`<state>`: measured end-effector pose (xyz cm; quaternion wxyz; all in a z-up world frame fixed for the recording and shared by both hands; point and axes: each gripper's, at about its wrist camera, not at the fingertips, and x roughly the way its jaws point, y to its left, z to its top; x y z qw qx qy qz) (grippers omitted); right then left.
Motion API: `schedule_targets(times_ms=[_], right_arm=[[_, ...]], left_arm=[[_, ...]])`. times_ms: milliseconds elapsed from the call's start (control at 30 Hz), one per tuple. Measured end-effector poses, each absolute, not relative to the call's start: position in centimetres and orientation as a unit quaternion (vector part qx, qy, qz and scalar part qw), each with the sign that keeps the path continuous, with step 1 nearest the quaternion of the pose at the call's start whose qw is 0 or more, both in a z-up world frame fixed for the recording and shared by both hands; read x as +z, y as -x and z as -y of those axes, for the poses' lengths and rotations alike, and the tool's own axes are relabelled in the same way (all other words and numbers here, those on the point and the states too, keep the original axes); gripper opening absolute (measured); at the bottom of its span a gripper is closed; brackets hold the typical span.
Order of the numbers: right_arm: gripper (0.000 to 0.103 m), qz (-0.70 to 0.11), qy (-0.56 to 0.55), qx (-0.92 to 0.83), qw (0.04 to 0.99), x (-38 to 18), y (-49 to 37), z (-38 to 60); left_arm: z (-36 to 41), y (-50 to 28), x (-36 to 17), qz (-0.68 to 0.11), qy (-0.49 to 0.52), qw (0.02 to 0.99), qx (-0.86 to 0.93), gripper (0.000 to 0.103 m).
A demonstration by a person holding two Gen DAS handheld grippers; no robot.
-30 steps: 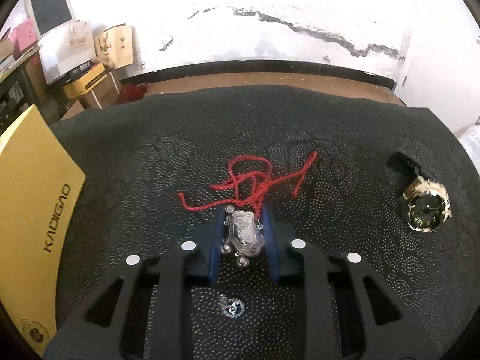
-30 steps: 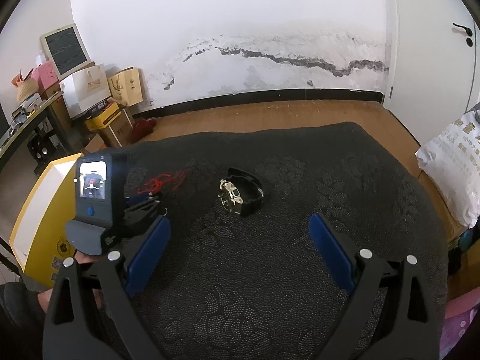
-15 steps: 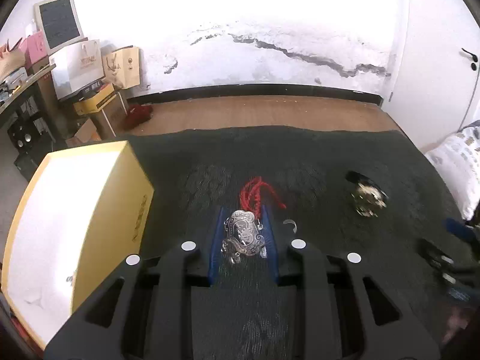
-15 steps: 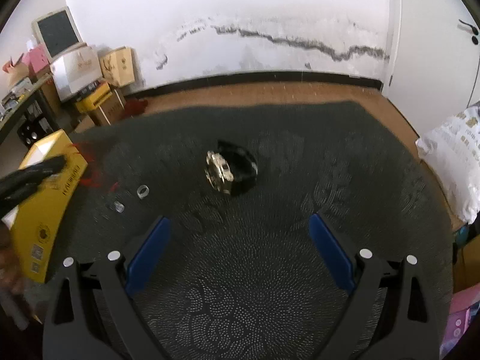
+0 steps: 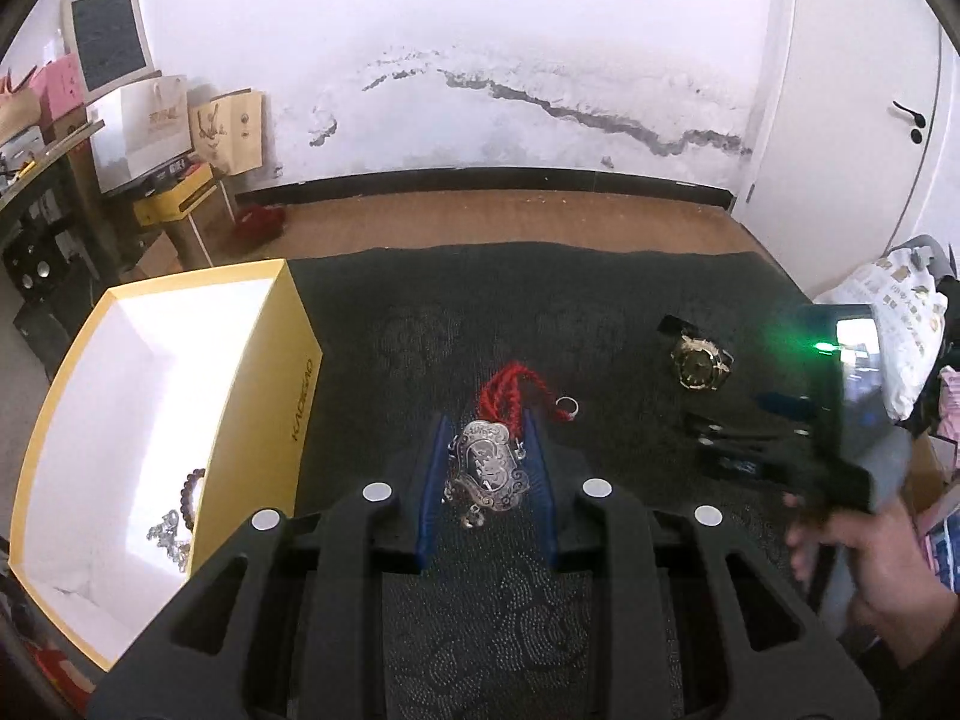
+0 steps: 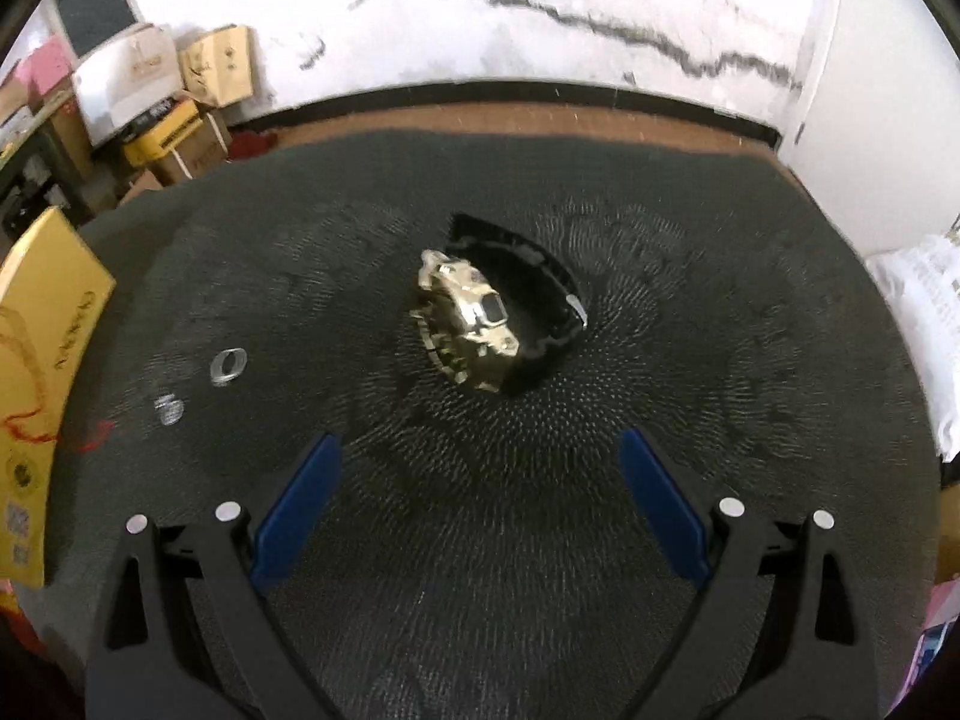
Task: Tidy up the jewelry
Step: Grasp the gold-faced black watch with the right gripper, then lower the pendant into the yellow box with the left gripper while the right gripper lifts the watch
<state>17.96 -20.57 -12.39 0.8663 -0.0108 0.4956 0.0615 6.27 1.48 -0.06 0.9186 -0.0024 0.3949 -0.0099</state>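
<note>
My left gripper point(image 5: 487, 427) is shut on a silver pendant point(image 5: 487, 471) whose red cord point(image 5: 503, 393) hangs below it, held above the dark cloth. The open yellow box point(image 5: 273, 396) with a white inside stands at the left; a bead bracelet point(image 5: 191, 489) and a silver chain point(image 5: 168, 537) lie in it. My right gripper point(image 6: 477, 471) is open and empty, low over the cloth, just short of a gold watch with a black strap point(image 6: 474, 324). The watch also shows in the left wrist view point(image 5: 699, 360). A silver ring point(image 6: 228, 365) and a small silver piece point(image 6: 168, 408) lie left of it.
The dark patterned cloth point(image 6: 750, 360) covers the table. The yellow box side point(image 6: 45, 360) stands at the left edge of the right wrist view. Boxes and bags point(image 5: 156, 126) stand by the far wall. A white bag point(image 6: 918, 336) lies right of the table.
My left gripper has lifted the pendant off the cloth, and the box's open inside has come into its view. My right gripper has come down closer to the watch.
</note>
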Motion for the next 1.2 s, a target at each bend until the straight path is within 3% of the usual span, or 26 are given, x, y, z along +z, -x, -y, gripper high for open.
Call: schedule_targets(times_ms=[333,367,467,600,767,933,1200], right_arm=[[0.092,-0.491,0.032,0.063,0.869,-13.8,-22.5,19.9],[0.090,-0.491,0.031,0.064,0.868,-13.8,-22.8,19.8],[0.065,-0.484,0.031,0.064,0.872,-13.3,-23.2,19.5],[0.060,-0.490,0.025,0.063,0.869,-13.0,-23.4,19.1],[0.059,-0.485,0.000,0.074,0.871,-10.9,-22.5,18.7],[0.059,-0.450,-0.009,0.101,0.887,-5.5,-19.3,17.3],[0.059,-0.402,0.007,0.180,0.898,0.8,-13.9,11.8]], left_arm=[[-3.3,-7.0,-0.7,-0.405,0.006,0.914,-0.002,0.026],[-3.5,-7.1,-0.8,-0.406,0.006,0.914,-0.001,0.025],[-3.6,-7.3,-0.8,-0.407,0.002,0.914,0.001,0.025],[-3.4,-7.5,-1.1,-0.415,-0.003,0.910,0.001,0.025],[-3.1,-7.7,-0.9,-0.415,-0.009,0.910,0.003,0.025],[-3.2,-7.6,0.0,-0.411,-0.006,0.912,0.005,0.026],[-6.9,-5.7,4.9,-0.370,0.009,0.928,0.041,0.026]])
